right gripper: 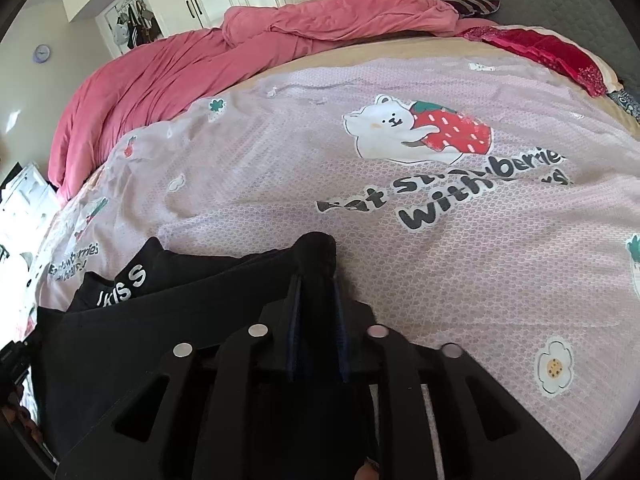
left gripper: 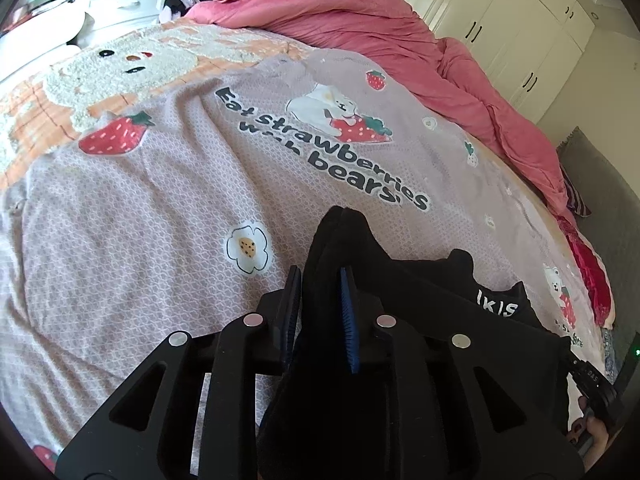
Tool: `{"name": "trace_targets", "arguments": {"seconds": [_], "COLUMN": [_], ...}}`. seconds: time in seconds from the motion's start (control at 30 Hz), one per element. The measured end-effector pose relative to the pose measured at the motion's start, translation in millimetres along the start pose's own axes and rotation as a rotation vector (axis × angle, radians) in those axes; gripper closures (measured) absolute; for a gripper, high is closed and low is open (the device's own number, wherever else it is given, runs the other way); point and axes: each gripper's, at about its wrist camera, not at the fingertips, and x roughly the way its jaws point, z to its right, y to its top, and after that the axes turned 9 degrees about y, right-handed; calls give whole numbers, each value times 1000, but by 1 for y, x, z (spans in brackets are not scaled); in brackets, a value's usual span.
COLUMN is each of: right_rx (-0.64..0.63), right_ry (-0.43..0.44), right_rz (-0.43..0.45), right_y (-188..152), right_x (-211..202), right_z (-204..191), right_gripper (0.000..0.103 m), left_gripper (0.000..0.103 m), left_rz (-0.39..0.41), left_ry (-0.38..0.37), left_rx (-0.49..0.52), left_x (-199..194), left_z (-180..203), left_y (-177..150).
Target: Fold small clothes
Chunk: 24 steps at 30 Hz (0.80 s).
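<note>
Fingers of both grippers pinching black garment, pink duvet beyond

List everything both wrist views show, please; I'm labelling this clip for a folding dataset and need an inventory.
black garment: one, black with white lettering, on the bedspread, a corner between each gripper's fingers
bedspread: one, pale lilac with bears and strawberries, covering the bed
duvet: one, pink, bunched along the far side
wardrobe: one, cream, black handles, behind the bed
red cloth: one, at the bed's edge
left gripper: black, blue pads closed on garment
right gripper: black, closed on garment
</note>
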Motion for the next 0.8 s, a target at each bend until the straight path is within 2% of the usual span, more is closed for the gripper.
{"name": "trace_targets", "arguments": {"seconds": [0.07, 0.23, 0.27, 0.3, 0.6, 0.67, 0.8], "right_rx": [-8, -19, -20, -21, -7, -5, -6], "right_ry": [-9, -10, -12, -10, 30, 42, 56], "right_rz": [-2, -5, -6, -6, -20, -32, -59], "right_y": [-2, -8, -10, -11, -19, -23, -34], "right_x": [-3, -14, -16, -18, -37, -39, -44], "right_z": [-1, -3, -3, -3, 2, 3, 6], "right_gripper": [85, 67, 61, 59, 57, 56, 56], "left_gripper": [89, 74, 72, 71, 60, 53, 47], "left_rz": [-1, 33, 42, 48, 65, 66, 36], "left_ry": [3, -5, -4, -2, -25, -35, -60], "left_rx": [1, 14, 17, 15, 45, 53, 87], "left_x": [-1, -16, -19, -22, -39, -45, -52], "left_z": [-1, -4, -4, -5, 4, 8, 22], "left_y": [1, 5, 6, 6, 1, -1, -13]}}
